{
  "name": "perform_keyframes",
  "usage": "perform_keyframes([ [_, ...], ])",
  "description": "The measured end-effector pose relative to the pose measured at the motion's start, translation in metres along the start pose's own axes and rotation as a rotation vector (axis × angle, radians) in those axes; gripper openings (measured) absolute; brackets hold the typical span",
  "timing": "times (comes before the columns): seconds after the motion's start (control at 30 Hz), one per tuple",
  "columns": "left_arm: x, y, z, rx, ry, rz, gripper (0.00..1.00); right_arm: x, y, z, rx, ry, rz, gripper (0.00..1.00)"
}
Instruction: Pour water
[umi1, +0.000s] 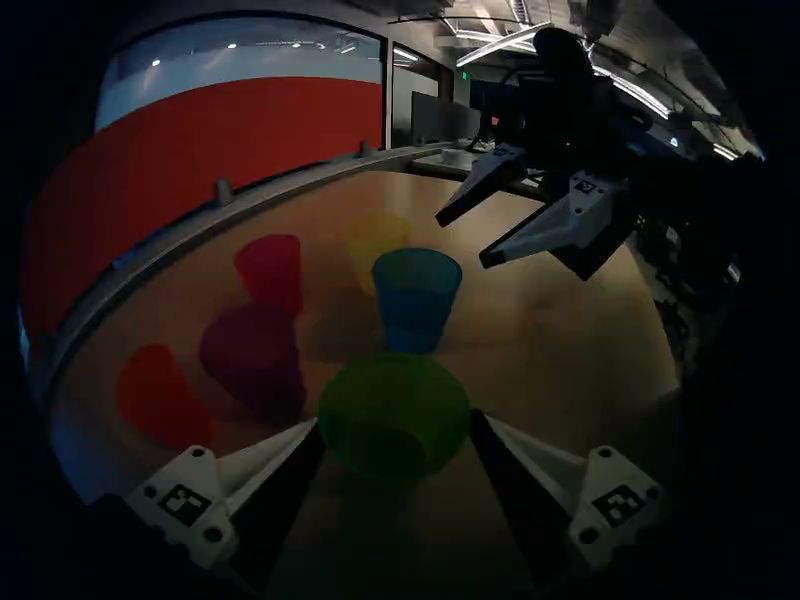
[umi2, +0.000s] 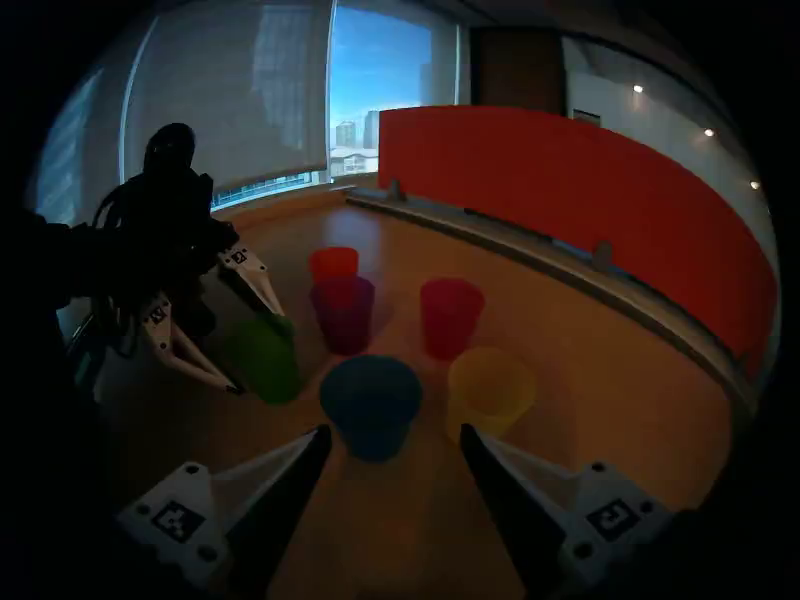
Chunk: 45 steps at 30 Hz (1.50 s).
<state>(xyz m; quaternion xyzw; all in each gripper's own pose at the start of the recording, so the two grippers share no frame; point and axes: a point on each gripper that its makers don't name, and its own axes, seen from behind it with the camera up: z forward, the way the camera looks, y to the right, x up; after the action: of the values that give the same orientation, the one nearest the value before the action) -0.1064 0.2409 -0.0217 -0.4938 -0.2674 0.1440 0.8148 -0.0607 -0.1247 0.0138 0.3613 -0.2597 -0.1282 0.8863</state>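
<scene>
Looks like the pick-up stage of the pour, nothing tipped yet. Got the left hand-held gripper (umi1: 392, 425) spread wide around a translucent green plastic cup (umi1: 395, 415), just on the near side of a translucent blue plastic cup (umi1: 415, 295) on the wooden table (umi1: 560, 340). Sitting right at the green walls with both fingers, but can't tell whether really pinching or just bracketing. Can't make out any water in the green one either, way too dark. Got the right hand-held gripper (umi2: 392, 432) spread too and holding nothing, hovering near the blue cup on the opposite side. Around the blue cup: a yellow plastic cup (umi1: 375, 238) just beside it, then a pinkish-red plastic cup (umi1: 270, 270), a purple plastic cup (umi1: 250, 355) and an orange-red plastic cup (umi1: 160, 395) farther out, all upright. Guessing green as the pourer and blue as the target, though could be the other way round. Next up, probably: firm squeeze on the green cup, straight lift, carry over the blue rim, slow tilt. Worth watching the flimsy-looking walls, easy to crush or let slip, and the yellow neighbour, close enough to knock.
</scene>
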Motion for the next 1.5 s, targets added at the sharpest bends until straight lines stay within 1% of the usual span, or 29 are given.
perform_keyframes([
  [0.07, 0.000, -0.001, 0.001, 0.002, 0.001, -0.004, 0.99, 0.000, 0.000, 0.000, 0.001, 0.000, 0.000, 1.00],
  [0.17, 0.000, -0.001, 0.001, 0.005, 0.002, -0.003, 0.95, 0.001, 0.000, 0.000, 0.002, 0.001, 0.000, 0.99],
  [0.27, -0.002, -0.001, 0.001, 0.007, 0.002, 0.006, 0.89, 0.001, 0.000, 0.001, 0.002, 0.001, 0.000, 1.00],
  [0.33, -0.002, -0.001, 0.000, 0.007, 0.000, 0.015, 0.87, 0.001, 0.000, 0.001, 0.002, 0.001, -0.001, 1.00],
  [0.5, -0.003, -0.001, 0.001, 0.011, -0.002, 0.035, 0.85, 0.001, 0.000, 0.001, 0.000, -0.001, 0.000, 1.00],
  [0.8, -0.004, -0.002, -0.001, 0.008, 0.002, 0.014, 0.83, 0.002, -0.002, 0.002, 0.003, 0.001, -0.002, 1.00],
  [0.9, -0.004, -0.001, -0.003, 0.008, 0.005, 0.020, 0.83, 0.002, -0.002, 0.001, 0.001, 0.002, -0.001, 0.99],
  [1.1, -0.002, -0.004, -0.007, 0.030, 0.011, 0.036, 0.83, 0.003, -0.003, 0.002, 0.005, 0.003, 0.004, 0.99],
  [1.2, 0.000, -0.006, -0.010, 0.037, 0.018, 0.027, 0.83, 0.003, -0.005, 0.003, 0.008, 0.002, 0.002, 1.00],
  [1.5, 0.010, -0.009, -0.024, 0.032, 0.051, -0.032, 0.83, 0.002, -0.008, 0.004, 0.011, -0.001, -0.003, 0.99],
])
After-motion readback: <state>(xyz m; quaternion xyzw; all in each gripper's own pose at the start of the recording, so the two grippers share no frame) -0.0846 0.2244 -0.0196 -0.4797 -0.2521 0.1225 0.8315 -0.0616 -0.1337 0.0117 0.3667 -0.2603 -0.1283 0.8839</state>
